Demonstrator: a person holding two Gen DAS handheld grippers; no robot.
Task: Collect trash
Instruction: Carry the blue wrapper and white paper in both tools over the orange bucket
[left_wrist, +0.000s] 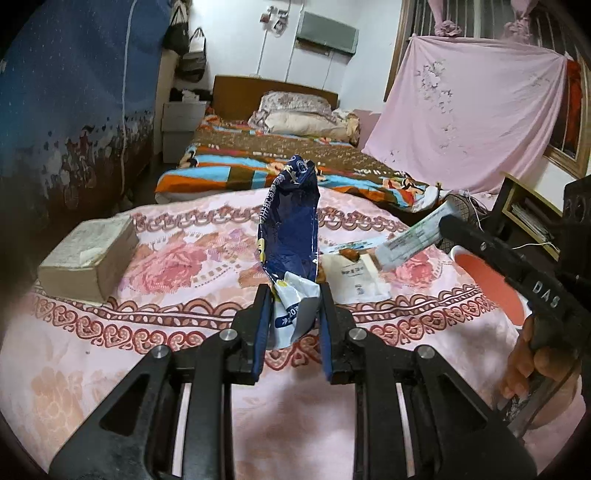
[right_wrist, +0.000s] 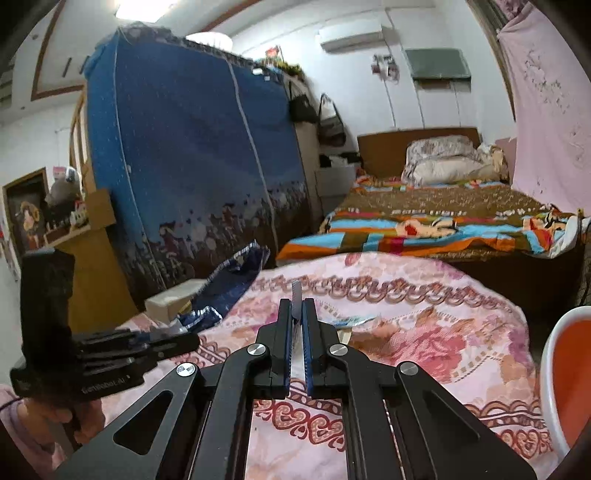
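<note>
Your left gripper (left_wrist: 291, 299) is clamped on a crumpled dark blue snack bag (left_wrist: 291, 225). The bag's white lower end sits pinched between the two blue pads, and the rest of it stands up and forward past the fingertips, well off the pink floral cloth (left_wrist: 184, 266) below.

Your right gripper (right_wrist: 297, 306) is closed tight on a thin, flat wrapper (right_wrist: 296, 291); from its own camera you see only the wrapper's narrow edge poking up just beyond the fingertips. From the left camera the same wrapper (left_wrist: 410, 240) shows as a pale printed strip held out from the right gripper's (left_wrist: 443, 229) tip, above the cloth and to the right of the blue bag.

More trash lies on the cloth just beyond your left fingertips: a white paper packet (left_wrist: 354, 277) with a small brown scrap (left_wrist: 349, 254) at its far edge. A cardboard box (left_wrist: 88, 254) rests on the cloth, well to the left. An orange bin with a white rim (left_wrist: 484, 277) stands at the right edge, partly behind the right gripper.
</note>
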